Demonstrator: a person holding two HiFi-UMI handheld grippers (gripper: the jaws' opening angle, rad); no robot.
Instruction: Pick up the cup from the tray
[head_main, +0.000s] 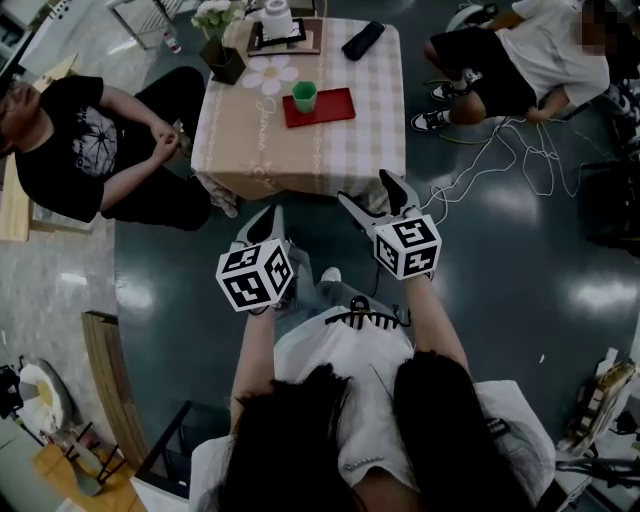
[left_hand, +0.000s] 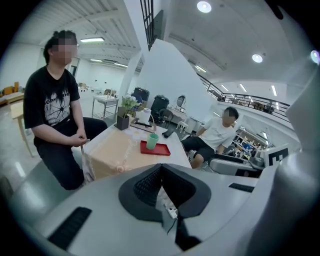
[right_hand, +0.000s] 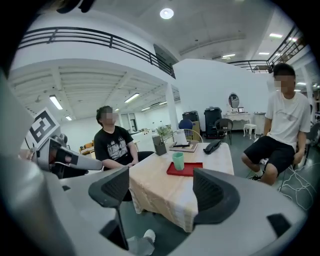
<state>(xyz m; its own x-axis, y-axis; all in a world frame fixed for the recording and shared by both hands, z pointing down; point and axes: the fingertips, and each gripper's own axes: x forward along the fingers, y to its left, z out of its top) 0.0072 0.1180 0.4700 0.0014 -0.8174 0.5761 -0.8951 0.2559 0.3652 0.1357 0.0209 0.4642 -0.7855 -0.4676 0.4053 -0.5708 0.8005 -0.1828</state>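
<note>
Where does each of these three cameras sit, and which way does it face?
Head view: on the person's head, looking steeply down at the floor and the table; shows their hair, forearms, left gripper and right gripper.
Left gripper view: on the left gripper, looking along its closed jaws towards the table.
Right gripper view: on the right gripper, looking between its open jaws at the table; the left gripper shows at its left edge.
Shared: all three show the green cup on the red tray.
</note>
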